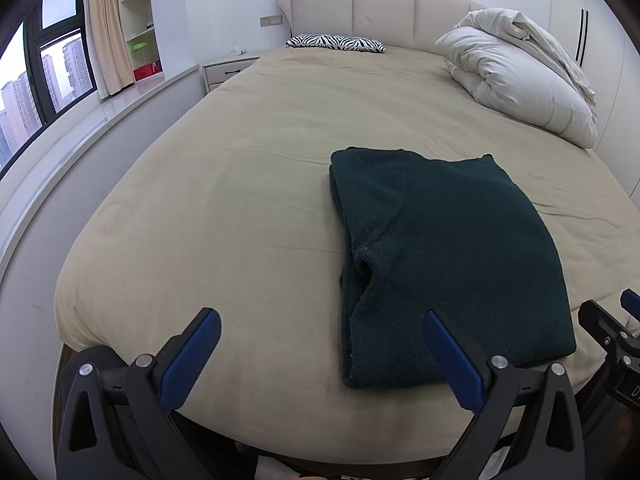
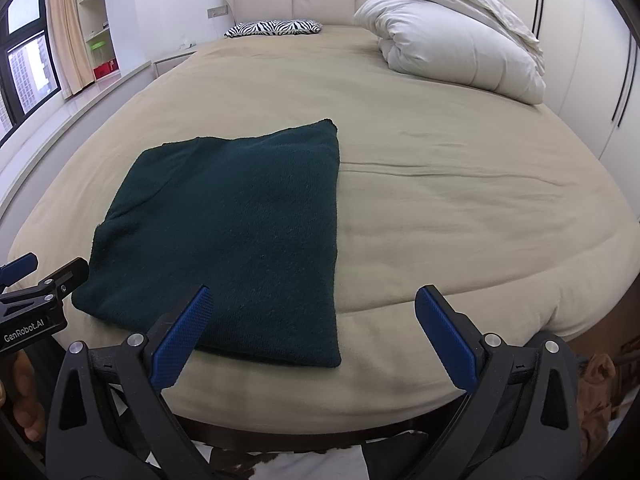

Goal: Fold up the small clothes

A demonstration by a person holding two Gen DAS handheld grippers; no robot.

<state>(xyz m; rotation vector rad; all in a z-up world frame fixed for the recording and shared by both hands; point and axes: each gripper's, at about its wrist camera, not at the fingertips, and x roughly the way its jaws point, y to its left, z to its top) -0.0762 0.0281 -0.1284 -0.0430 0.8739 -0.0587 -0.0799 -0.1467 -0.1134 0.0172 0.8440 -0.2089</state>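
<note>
On bed [image 1: 240, 200]: folded green sweater [image 1: 440, 248], underlayers hidden; left gripper [image 1: 322, 344], right gripper [image 2: 314, 320] wide, empty.

The left gripper [image 1: 322, 322] is held level and low, its two blue-padded fingers [image 1: 192, 360] spread wide apart with nothing between them. The right gripper [image 2: 312, 300] sits in the same pose just beside it, jaws equally wide and empty, fingers [image 2: 182, 336] pointing forward. In the right wrist view, the left gripper's black frame shows at the left edge, with part of the hand [image 2: 24, 400] gripping its handle below.
</note>
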